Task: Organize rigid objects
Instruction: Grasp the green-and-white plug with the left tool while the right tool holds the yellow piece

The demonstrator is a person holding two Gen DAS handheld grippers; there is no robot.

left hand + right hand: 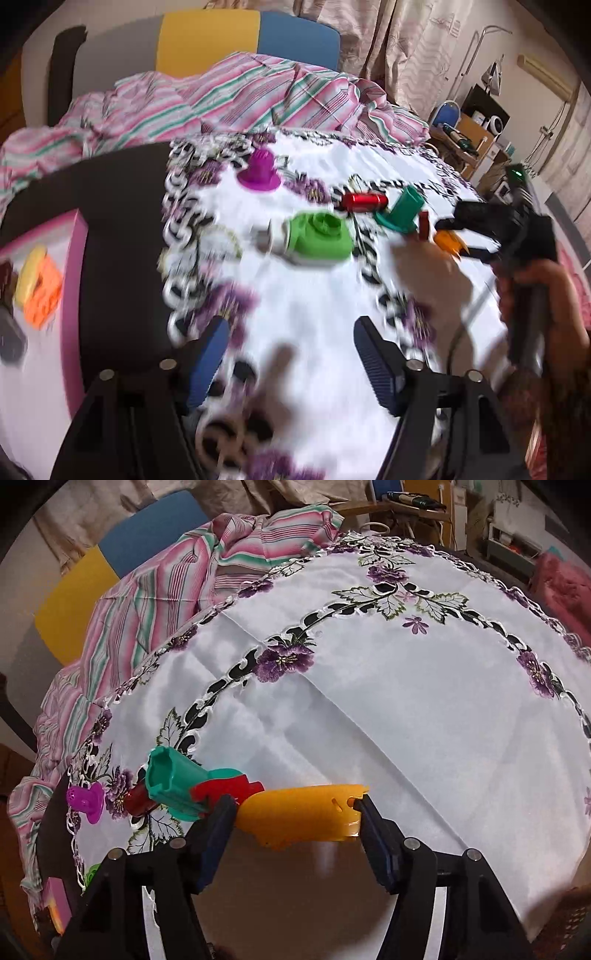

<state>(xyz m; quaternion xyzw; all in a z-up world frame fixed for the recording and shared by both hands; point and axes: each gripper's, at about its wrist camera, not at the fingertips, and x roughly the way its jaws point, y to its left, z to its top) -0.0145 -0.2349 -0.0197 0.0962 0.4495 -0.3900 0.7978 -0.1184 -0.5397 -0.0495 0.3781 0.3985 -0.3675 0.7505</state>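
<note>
A: Rigid plastic pieces lie scattered on the embroidered white tablecloth (369, 709), which fills most of both views. What's biggest among them?

B: In the left wrist view, the green piece (319, 240) at mid-frame. Up and left of it stands the magenta piece (259, 173). To its right sits the teal piece (400, 210), with the red cylinder (365, 202) just beside that.

A: And the pink box (70, 295)?

B: At the left edge of that view, with yellow and orange things inside; they're too blurred to name.

A: How are the claws?

B: The right gripper (297, 818) is clenched on the orange piece (303, 814), bottom centre of the right wrist view, one pad at each end. A small red piece (225, 788) sits touching its left end, against the teal one.

A: The left gripper (290, 354)?

B: Released. Its blue pads (207, 362) stand apart at the bottom of its view with only blurred cloth between them.
</note>
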